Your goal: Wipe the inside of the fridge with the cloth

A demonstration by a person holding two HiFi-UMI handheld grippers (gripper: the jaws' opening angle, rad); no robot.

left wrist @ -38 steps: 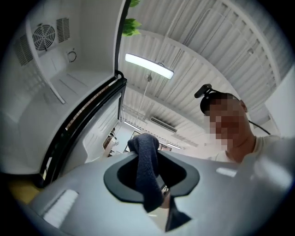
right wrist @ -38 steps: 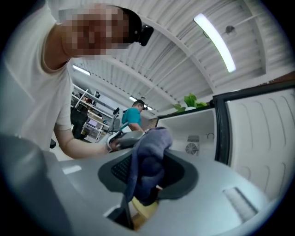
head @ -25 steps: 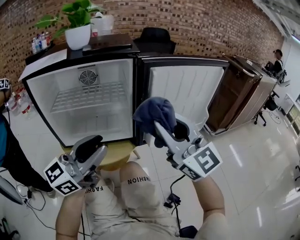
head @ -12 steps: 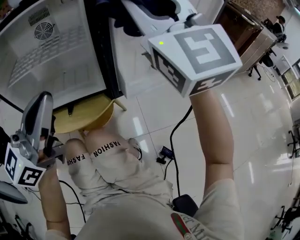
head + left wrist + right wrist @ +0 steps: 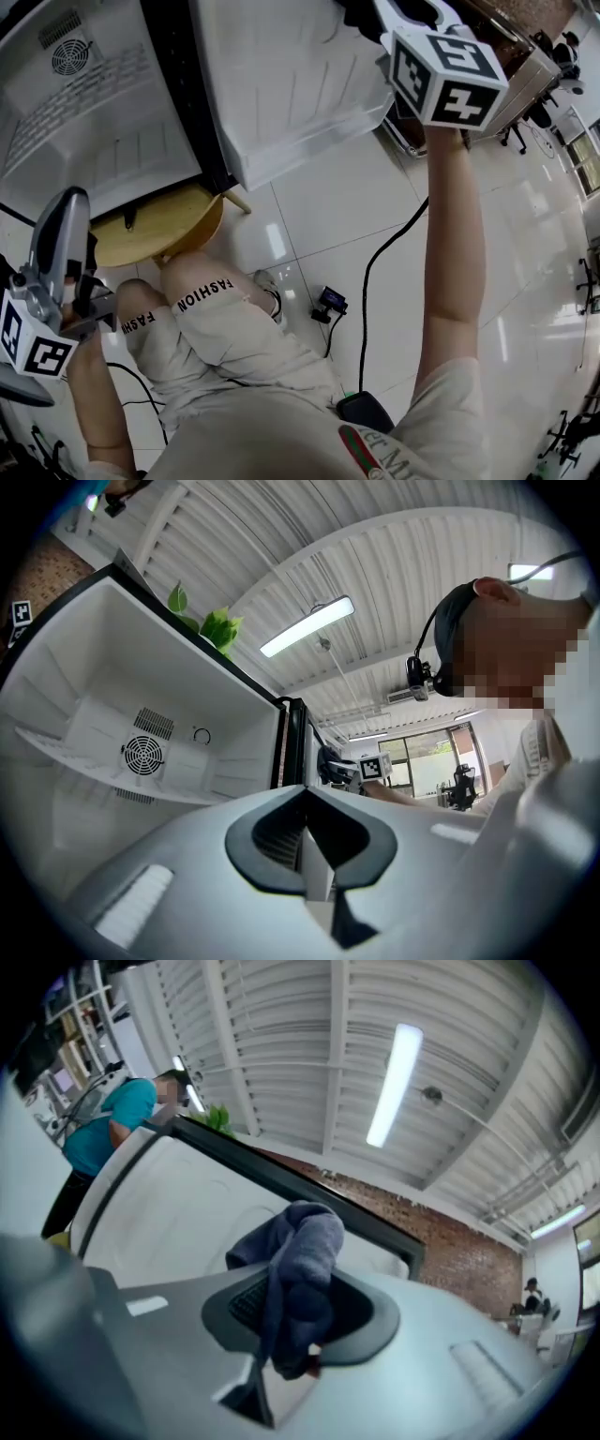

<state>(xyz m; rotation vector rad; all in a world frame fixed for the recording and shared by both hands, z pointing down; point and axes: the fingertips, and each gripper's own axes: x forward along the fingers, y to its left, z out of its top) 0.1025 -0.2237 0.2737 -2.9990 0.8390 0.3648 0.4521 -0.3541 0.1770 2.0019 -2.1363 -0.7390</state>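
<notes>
The white fridge (image 5: 103,122) stands open at the upper left of the head view, its door (image 5: 281,84) swung out to the right. My right gripper (image 5: 292,1330) is shut on a blue-grey cloth (image 5: 305,1246) that bunches up above the jaws, held high in front of the door's inner panel (image 5: 187,1204). In the head view only its marker cube (image 5: 441,70) and the forearm show. My left gripper (image 5: 58,211) hangs low at the left beside my knee, shut and empty. It looks toward the fridge's fan (image 5: 142,755) and shelf.
A round wooden stool (image 5: 159,230) stands under the fridge front. A black cable (image 5: 375,272) and a small device (image 5: 328,302) lie on the tiled floor. A brown cabinet (image 5: 525,47) is at the right. A person in a teal shirt (image 5: 112,1115) stands beyond the fridge.
The head view has tipped down toward my lap. My right gripper has swung up and to the right with the cloth, along the door. The left gripper drifted left and its jaws have closed.
</notes>
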